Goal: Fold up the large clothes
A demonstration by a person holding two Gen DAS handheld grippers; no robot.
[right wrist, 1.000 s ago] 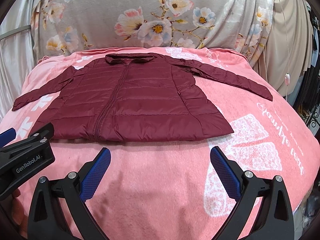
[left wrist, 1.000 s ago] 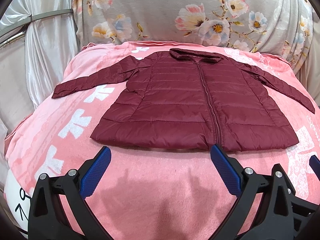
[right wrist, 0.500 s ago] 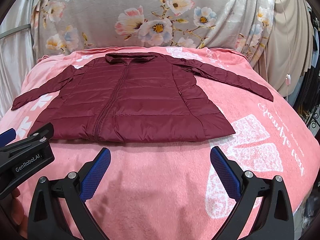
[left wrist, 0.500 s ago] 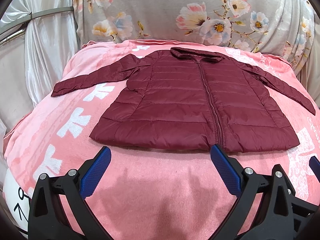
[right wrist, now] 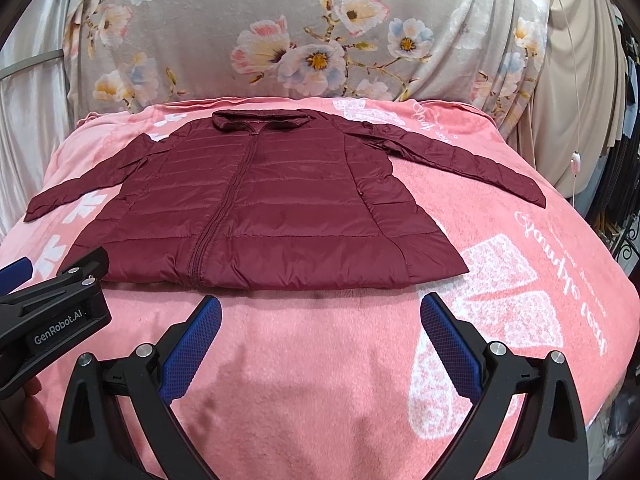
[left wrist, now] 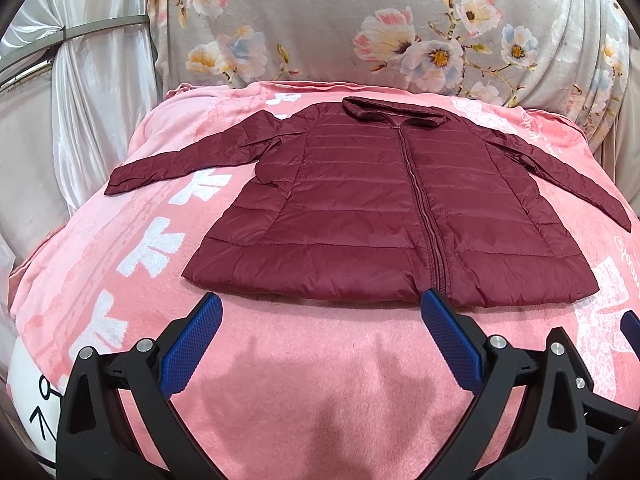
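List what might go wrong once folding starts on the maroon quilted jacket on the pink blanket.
1. The maroon quilted puffer jacket looks slick and padded, so the open left gripper and right gripper may pinch only the top layer.
2. The soft pink fleece blanket could get caught along with the hem.
3. The right sleeve stretches far toward the blanket's edge and could drag or twist during a fold.
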